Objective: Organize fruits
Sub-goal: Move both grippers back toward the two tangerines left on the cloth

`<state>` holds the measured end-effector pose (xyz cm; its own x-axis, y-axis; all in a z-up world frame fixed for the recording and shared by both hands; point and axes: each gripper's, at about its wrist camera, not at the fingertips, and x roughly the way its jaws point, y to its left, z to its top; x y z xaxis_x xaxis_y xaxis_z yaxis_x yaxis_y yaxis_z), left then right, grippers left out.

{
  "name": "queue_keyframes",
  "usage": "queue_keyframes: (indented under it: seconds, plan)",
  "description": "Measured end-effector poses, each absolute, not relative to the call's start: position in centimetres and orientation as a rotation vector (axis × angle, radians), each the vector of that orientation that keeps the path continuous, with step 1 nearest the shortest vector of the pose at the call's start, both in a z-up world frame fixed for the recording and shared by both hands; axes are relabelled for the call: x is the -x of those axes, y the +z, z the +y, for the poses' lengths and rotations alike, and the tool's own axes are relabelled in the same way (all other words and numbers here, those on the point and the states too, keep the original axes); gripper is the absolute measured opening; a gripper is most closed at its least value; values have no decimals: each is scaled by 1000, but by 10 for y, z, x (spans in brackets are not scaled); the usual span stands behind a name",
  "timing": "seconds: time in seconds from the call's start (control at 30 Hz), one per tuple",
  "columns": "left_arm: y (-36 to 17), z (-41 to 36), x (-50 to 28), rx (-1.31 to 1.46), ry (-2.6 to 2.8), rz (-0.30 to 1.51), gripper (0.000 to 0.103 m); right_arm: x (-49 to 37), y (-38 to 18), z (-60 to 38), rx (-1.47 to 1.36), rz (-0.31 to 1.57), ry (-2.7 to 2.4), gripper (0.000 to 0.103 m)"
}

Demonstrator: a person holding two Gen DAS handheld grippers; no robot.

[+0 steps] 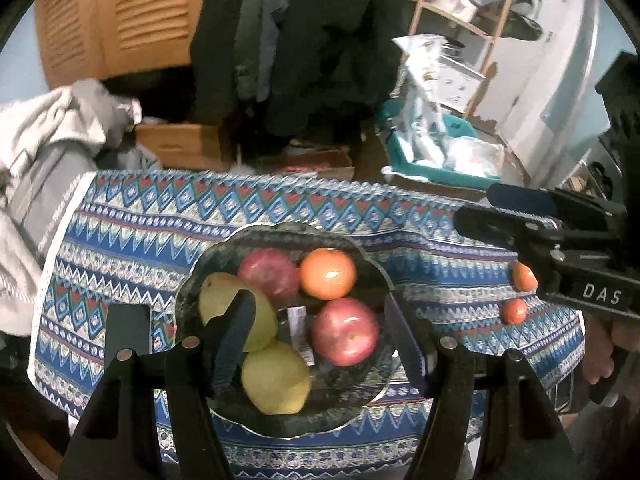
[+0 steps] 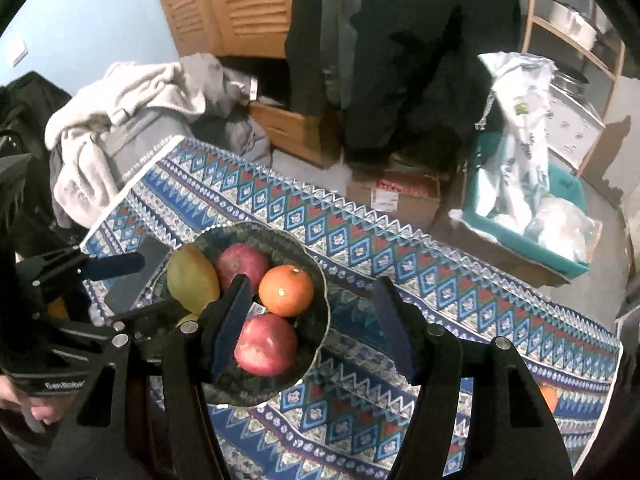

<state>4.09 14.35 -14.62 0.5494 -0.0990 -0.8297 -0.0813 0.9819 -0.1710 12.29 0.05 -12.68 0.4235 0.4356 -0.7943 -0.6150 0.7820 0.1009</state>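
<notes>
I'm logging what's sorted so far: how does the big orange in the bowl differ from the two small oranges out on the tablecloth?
The big orange lies inside the dark bowl, touching the two red apples; the two small oranges lie loose on the tablecloth, right of the bowl. The bowl orange looks clearly larger. It shows a bright glare spot; the small ones look duller and redder. All three are round and orange, and no gripper holds any.

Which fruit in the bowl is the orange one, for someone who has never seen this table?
Find the table with the blue patterned cloth and the dark bowl on it. Five fruits lie inside: two red apples, two yellow-green pears and one orange. The orange is at the far side, beside the farther apple, and it alone is bright orange with a shiny round skin.
</notes>
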Motion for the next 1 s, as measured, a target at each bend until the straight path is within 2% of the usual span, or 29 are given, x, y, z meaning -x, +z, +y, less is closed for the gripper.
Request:
queue_keyframes:
  seconds: [0.43, 1.0]
  plan:
    - [-124, 94, -40, 152, -97, 972, 69, -104, -92, -56, 182, 850, 607, 65]
    - [-103, 38, -51, 84, -182, 940, 75, -99, -73, -138, 129, 828, 513, 65]
